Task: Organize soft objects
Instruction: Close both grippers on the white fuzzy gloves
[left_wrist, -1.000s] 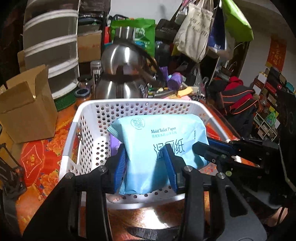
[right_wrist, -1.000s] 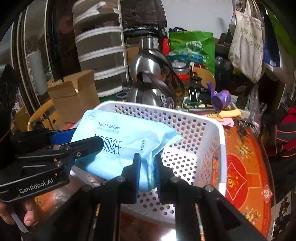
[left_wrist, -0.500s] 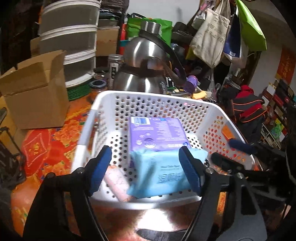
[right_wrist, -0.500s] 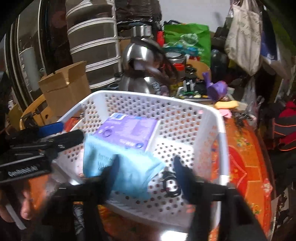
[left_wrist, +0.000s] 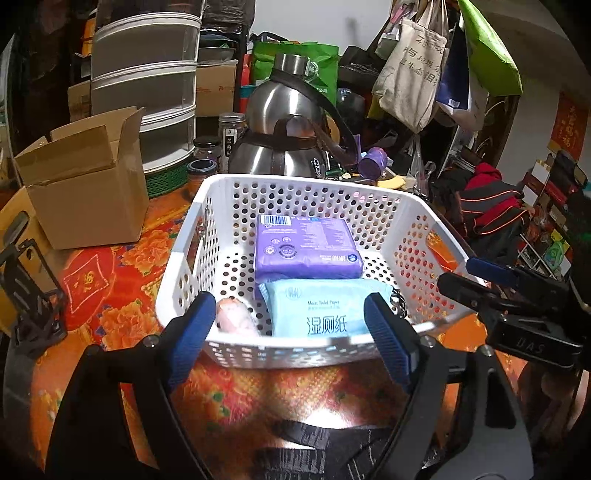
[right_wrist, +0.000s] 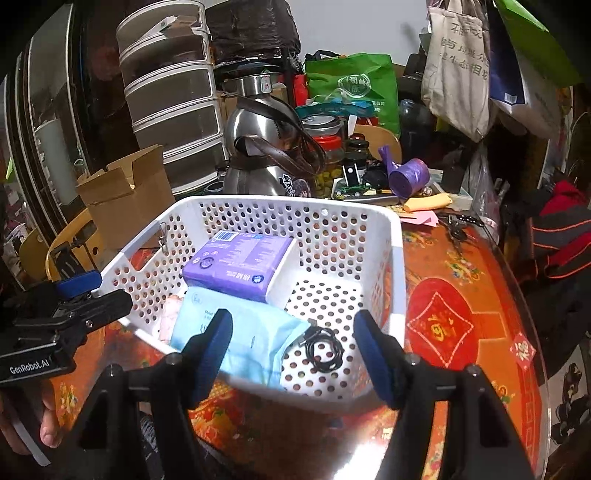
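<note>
A white perforated basket (left_wrist: 295, 181) (right_wrist: 295, 201) stands on the red flowered tablecloth. Inside it a light blue moist toilet paper pack (left_wrist: 325, 314) (right_wrist: 243, 332) lies at the near side, against a purple pack (left_wrist: 306, 247) (right_wrist: 240, 262). A pink soft object (left_wrist: 236, 317) lies left of the blue pack. My left gripper (left_wrist: 288, 306) hangs over the basket's near rim, its jaws opening with nothing pressed between them. My right gripper (right_wrist: 293, 319) is open above the basket's near right corner, holding nothing. A coiled black cable (right_wrist: 325, 350) lies on the basket floor.
A steel kettle (left_wrist: 284, 129) stands just behind the basket. An open cardboard box (left_wrist: 85, 177) sits at the left, with stacked drawers (left_wrist: 144, 92) behind it. A purple roll (right_wrist: 410, 177) and small clutter lie at the back right. A hand (right_wrist: 48, 424) holds the left gripper.
Both grippers were shut on the blue pack above the basket. They opened, the pack dropped into the basket in front of the purple pack, and both grippers drew back.
</note>
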